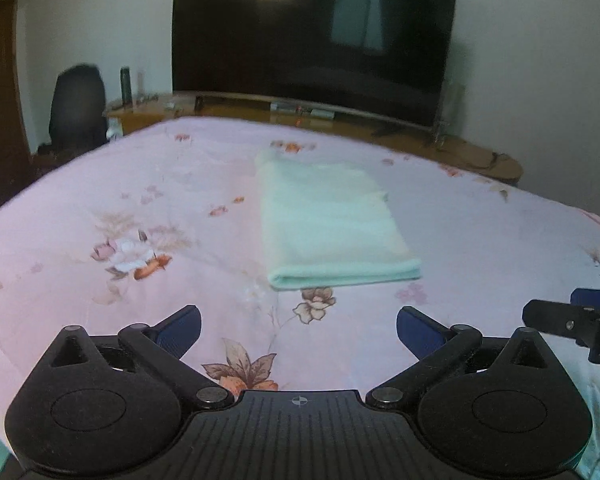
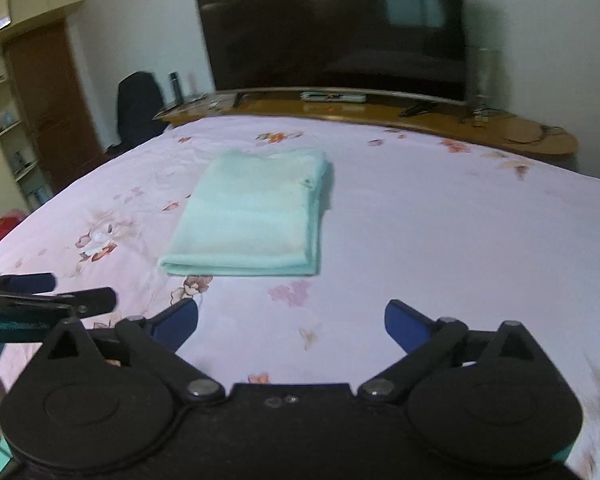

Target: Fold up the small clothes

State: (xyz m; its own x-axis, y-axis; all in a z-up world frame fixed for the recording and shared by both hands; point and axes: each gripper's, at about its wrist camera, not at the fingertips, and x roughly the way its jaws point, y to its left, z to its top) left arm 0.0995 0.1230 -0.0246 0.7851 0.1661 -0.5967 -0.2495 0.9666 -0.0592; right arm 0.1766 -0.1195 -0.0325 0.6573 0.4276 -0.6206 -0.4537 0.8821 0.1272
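You had one piece of clothing in front of you: a mint-green garment (image 1: 332, 220), already folded into a neat rectangle and lying flat on the bed (image 1: 100, 184). No box, basket or other container showed in either view, so the garment sat straight on the pink flowered sheet.

Counted up, there was one folded garment, one bed, one large dark television (image 1: 312, 36) on the long wooden desk (image 1: 480, 156) behind the bed, one black chair (image 1: 78, 108) at the desk's left end, and one dark bottle (image 1: 125, 84) standing on the desk beside it. In the right wrist view a shelf unit (image 2: 8, 128) stood against the far left wall.

Your left gripper (image 1: 299, 330) had its blue fingers (image 1: 182, 330) spread wide apart and they held nothing. The garment lay ahead of them, its near folded edge just beyond the fingertips and a little toward the right finger, not touching either one.

Your right gripper (image 2: 291, 326) was likewise wide open and held nothing. From there the garment lay ahead and toward the left finger, its near edge close to that fingertip but apart from it. Each gripper showed at the edge of the other's view, side by side above the sheet.
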